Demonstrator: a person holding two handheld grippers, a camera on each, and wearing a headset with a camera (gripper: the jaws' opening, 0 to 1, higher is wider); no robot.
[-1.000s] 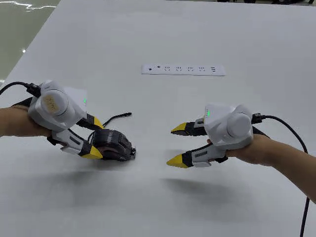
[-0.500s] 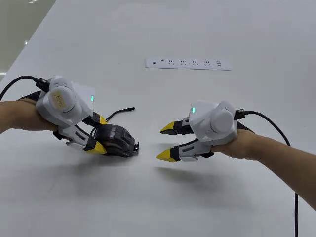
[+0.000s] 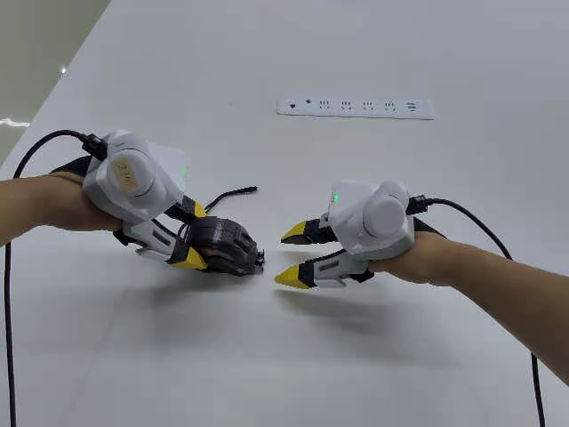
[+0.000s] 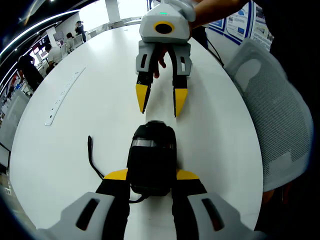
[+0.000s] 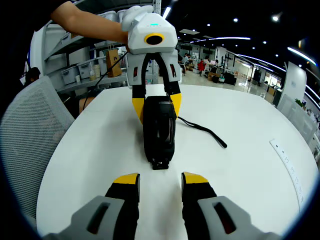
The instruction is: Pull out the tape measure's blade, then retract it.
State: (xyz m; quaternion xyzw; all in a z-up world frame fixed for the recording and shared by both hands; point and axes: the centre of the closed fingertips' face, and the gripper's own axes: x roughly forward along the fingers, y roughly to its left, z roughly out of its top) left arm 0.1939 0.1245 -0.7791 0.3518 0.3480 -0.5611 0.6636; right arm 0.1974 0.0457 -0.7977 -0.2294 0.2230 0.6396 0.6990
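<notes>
A black tape measure (image 3: 227, 246) lies on the white table, its blade end pointing right. My left gripper (image 3: 194, 236) is shut on the tape measure (image 4: 151, 157), one yellow-tipped finger on each side of its case. Its black wrist strap (image 3: 229, 195) trails off behind. My right gripper (image 3: 294, 254) stands open just right of the blade end, a small gap away, with nothing between its fingers. In the right gripper view the tape measure (image 5: 159, 127) sits straight ahead of my right gripper (image 5: 159, 179), with the blade tip facing it.
A white power strip (image 3: 356, 108) lies farther back on the table (image 3: 373, 356). Black cables run from both grippers off the sides. A grey mesh chair (image 4: 272, 115) stands at the table's edge.
My right gripper has moved left toward the tape measure's blade end, still open. The left gripper keeps its hold on the case.
</notes>
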